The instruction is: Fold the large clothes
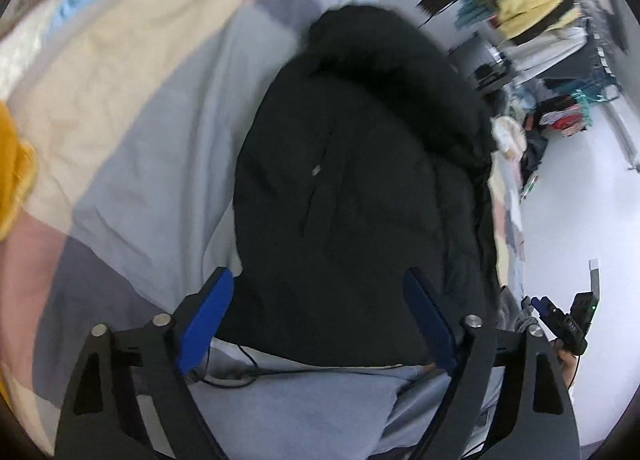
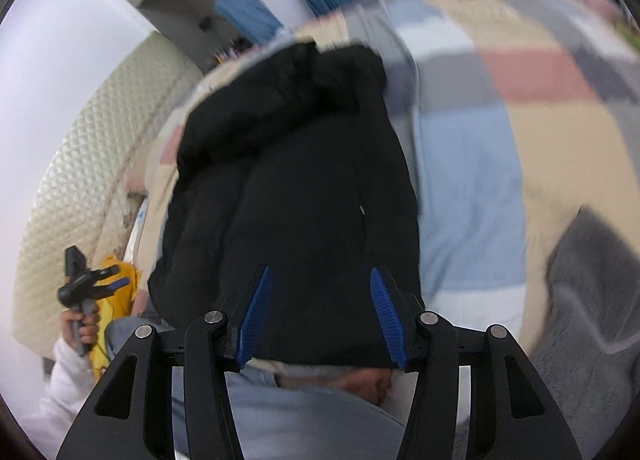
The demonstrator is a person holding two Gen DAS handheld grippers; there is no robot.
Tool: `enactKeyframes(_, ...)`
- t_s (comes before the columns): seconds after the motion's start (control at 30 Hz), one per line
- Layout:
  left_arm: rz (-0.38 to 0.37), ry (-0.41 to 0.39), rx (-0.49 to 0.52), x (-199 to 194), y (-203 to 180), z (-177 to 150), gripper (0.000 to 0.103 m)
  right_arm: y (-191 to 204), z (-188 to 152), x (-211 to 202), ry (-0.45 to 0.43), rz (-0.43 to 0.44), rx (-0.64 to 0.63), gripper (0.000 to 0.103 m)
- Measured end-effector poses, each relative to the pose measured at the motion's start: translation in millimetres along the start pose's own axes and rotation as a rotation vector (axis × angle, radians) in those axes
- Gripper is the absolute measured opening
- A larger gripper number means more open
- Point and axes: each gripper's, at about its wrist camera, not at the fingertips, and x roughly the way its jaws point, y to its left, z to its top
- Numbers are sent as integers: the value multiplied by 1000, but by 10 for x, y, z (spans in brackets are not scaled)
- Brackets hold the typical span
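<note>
A black padded jacket [image 1: 360, 187] [image 2: 292, 187] lies folded in a compact bundle on the patchwork bed cover [image 1: 152, 131] [image 2: 472, 187], its fur-trimmed hood end farthest from me. My left gripper [image 1: 318, 280] hovers over the jacket's near edge with its blue pads wide apart and nothing pinched between them. My right gripper [image 2: 320, 272] is over the same near edge from the other side, jaws partly apart, pads not pressing on the cloth. Each gripper also shows small in the other's view: the right gripper [image 1: 560, 314] and the left gripper [image 2: 114, 278], held by a hand.
A yellow garment [image 2: 116, 300] [image 1: 12, 163] lies at the bed's side near a quilted headboard [image 2: 88, 163]. A grey fleece blanket [image 2: 592, 292] covers the right. A rack of clothes [image 1: 532, 11] and piles stand across the white floor [image 1: 580, 199]. A thin cable [image 1: 240, 378] trails below the jacket.
</note>
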Motion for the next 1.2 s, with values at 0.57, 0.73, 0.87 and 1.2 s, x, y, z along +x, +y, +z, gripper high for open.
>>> enactKeyframes(0.57,73,244,-105,847,195,267,79,-854,121,1033,344,143,164,67)
enactKeyframes(0.73,79,286,-96,996,170,287,79,-519,206,1127,392,262,59,69)
enactKeyframes(0.87,11,279,-69,1021,107,292,73,-255,253,1082,384,335,-72,70)
enactKeyframes(1.2,-37,301,11,1041,-68,193,50,-319,221,1483,551,268,-68,69)
